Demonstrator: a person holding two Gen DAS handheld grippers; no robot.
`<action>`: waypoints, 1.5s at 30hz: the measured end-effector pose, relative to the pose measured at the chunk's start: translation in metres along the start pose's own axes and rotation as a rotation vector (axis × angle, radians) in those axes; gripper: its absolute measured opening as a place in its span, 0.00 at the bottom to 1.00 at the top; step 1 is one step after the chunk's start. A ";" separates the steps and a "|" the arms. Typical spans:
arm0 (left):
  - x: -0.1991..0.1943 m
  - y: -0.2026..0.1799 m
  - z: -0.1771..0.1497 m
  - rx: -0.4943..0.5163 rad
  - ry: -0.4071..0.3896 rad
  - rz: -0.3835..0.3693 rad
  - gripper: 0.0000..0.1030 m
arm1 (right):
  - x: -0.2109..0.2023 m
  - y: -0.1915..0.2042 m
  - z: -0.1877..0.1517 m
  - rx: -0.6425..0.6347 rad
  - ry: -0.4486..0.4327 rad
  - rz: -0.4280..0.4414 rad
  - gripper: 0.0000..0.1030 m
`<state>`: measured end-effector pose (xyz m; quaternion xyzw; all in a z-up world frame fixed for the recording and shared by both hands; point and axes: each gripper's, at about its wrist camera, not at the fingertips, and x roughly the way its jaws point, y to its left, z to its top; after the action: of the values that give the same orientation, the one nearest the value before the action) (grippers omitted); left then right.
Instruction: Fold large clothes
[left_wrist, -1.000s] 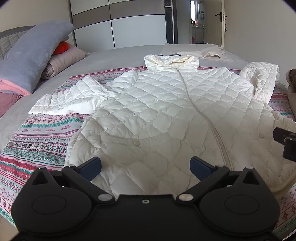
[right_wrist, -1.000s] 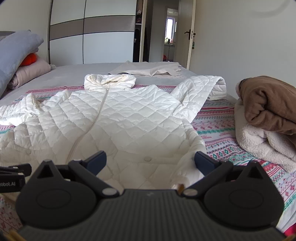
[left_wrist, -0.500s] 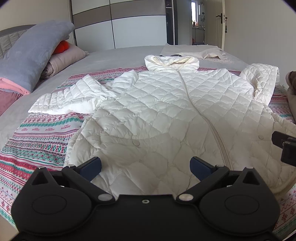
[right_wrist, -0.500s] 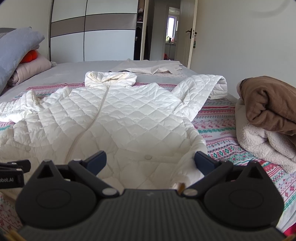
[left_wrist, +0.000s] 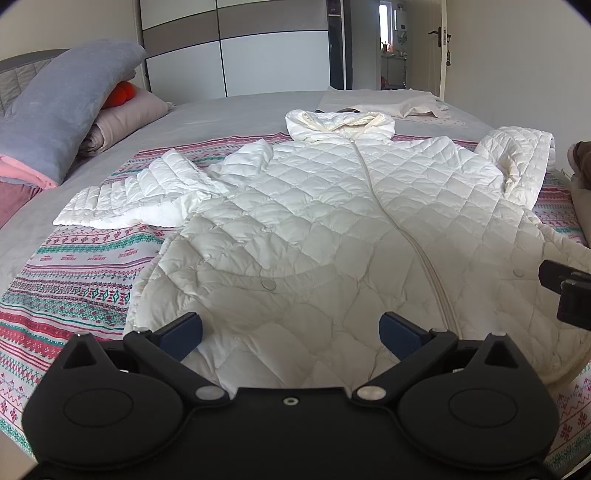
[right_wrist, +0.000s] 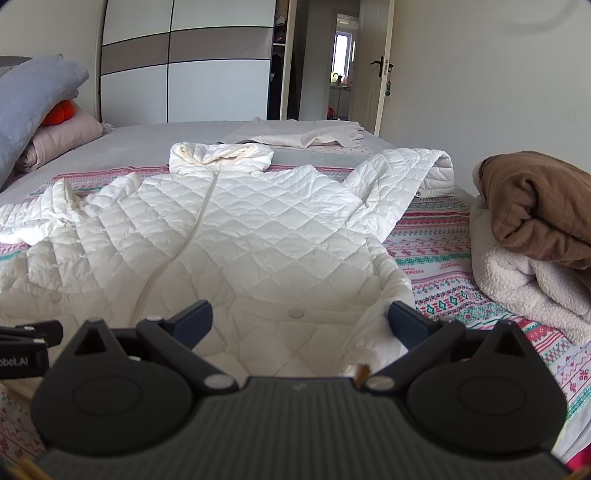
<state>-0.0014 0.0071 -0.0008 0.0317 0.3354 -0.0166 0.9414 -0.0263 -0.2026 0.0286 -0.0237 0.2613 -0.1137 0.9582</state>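
A long white quilted hooded coat (left_wrist: 332, 229) lies flat, front up, on a patterned blanket (left_wrist: 81, 280) on the bed, hood far, hem near me. It also shows in the right wrist view (right_wrist: 240, 229). Its left sleeve (left_wrist: 140, 192) spreads out to the left; its right sleeve (right_wrist: 402, 177) is bent up toward the hood. My left gripper (left_wrist: 290, 328) is open and empty above the hem's left half. My right gripper (right_wrist: 299, 321) is open and empty above the hem's right corner. Each gripper's edge shows in the other's view.
A brown and white fleece bundle (right_wrist: 535, 229) lies on the bed at the right. Grey and pink pillows (left_wrist: 66, 125) are stacked at the far left. A beige garment (right_wrist: 299, 136) lies beyond the hood. Wardrobe (right_wrist: 184, 62) and open door stand behind.
Both grippers have crept slightly forward and lower over the coat's hem. The coat has not moved and both grippers stay open.
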 end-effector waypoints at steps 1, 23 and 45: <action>0.000 0.000 0.000 0.000 0.001 0.001 1.00 | 0.000 0.000 0.000 0.001 0.000 0.000 1.00; 0.000 -0.001 0.000 0.002 0.001 0.003 1.00 | 0.000 -0.001 0.000 -0.001 0.000 0.000 1.00; -0.011 0.012 0.007 0.063 -0.094 -0.025 1.00 | -0.002 -0.018 0.005 -0.025 -0.020 -0.012 1.00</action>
<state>-0.0047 0.0186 0.0117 0.0561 0.2907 -0.0402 0.9543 -0.0291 -0.2200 0.0362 -0.0386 0.2530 -0.1159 0.9597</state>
